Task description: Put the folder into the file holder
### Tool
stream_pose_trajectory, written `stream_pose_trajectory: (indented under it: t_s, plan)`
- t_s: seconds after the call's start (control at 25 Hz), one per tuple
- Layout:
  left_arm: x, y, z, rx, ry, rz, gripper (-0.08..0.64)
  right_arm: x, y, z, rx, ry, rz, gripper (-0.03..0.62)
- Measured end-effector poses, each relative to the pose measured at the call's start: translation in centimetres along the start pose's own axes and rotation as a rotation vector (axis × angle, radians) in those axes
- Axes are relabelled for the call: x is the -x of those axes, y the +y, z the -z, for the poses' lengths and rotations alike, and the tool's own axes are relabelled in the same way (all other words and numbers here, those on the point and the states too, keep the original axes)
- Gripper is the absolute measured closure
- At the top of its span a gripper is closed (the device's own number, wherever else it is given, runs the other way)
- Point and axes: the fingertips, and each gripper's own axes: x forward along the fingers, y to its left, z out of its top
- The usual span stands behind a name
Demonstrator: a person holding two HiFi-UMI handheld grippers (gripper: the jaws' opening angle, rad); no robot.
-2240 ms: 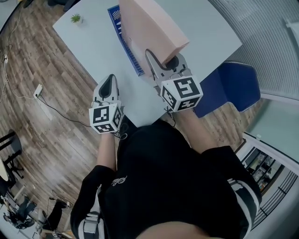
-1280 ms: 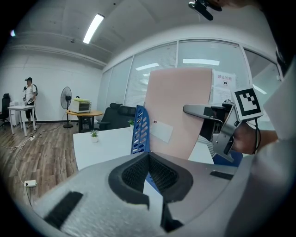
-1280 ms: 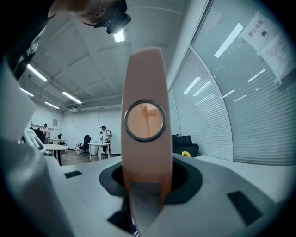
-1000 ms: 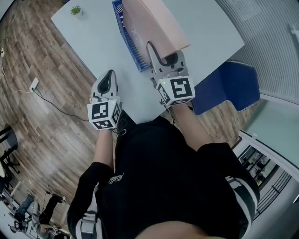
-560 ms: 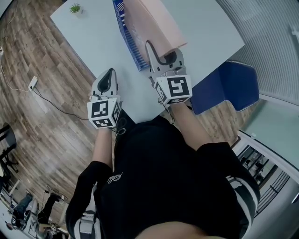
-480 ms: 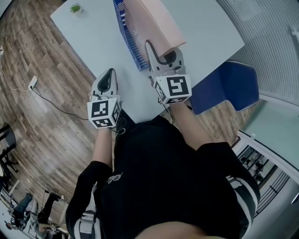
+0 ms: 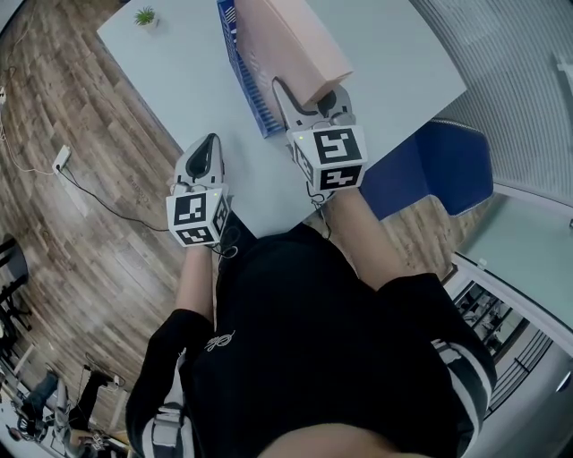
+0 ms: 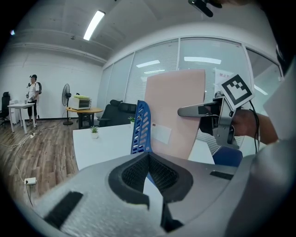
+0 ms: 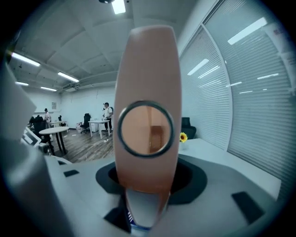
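Observation:
A pink folder [image 7: 286, 36] stands on edge on the white table [image 7: 179, 80], its lower part down at the blue slotted file holder [image 7: 242, 63]. My right gripper [image 7: 304, 89] straddles the folder's near spine, and its jaws are opening. In the right gripper view the spine with its ring hole [image 9: 148, 92] fills the gap, with dark pad showing on both sides and a bit of blue below. In the left gripper view the folder [image 8: 175, 111] rises beside the holder's wall [image 8: 141, 125]. My left gripper [image 7: 210, 148] hovers at the table's near edge, shut and empty.
A small potted plant [image 7: 144, 16] sits at the table's far left corner. A blue chair [image 7: 430, 179] stands to the right of the table. A small yellow flower [image 9: 184, 137] is behind the folder. Desks and people stand far off in the room.
My right gripper has edged forward along the folder and its jaws have spread. The folder has settled lower against the holder. The left gripper has stayed put.

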Motion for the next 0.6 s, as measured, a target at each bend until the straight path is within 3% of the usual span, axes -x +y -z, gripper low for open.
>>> stream_pose_trajectory:
  t_s: [0.12, 0.2, 0.36, 0.6]
  plan:
    - [-0.2, -0.4, 0.1, 0.002, 0.002, 0.006, 0.56, -0.9, 0.8, 1.5, 0.0, 0.148, -0.101, 0.349]
    - [-0.5, -0.6, 0.1, 0.003, 0.002, 0.008, 0.56, -1.3, 0.9, 2.0, -0.031, 0.181, -0.152, 0.341]
    - [-0.7, -0.7, 0.3, 0.002, 0.001, 0.005, 0.56, -1.3, -0.2, 2.2, -0.084, 0.157, -0.13, 0.412]
    - [0.1, -0.5, 0.2, 0.005, 0.003, -0.012, 0.56, -0.1, -0.3, 2.6, -0.097, 0.059, -0.071, 0.441]
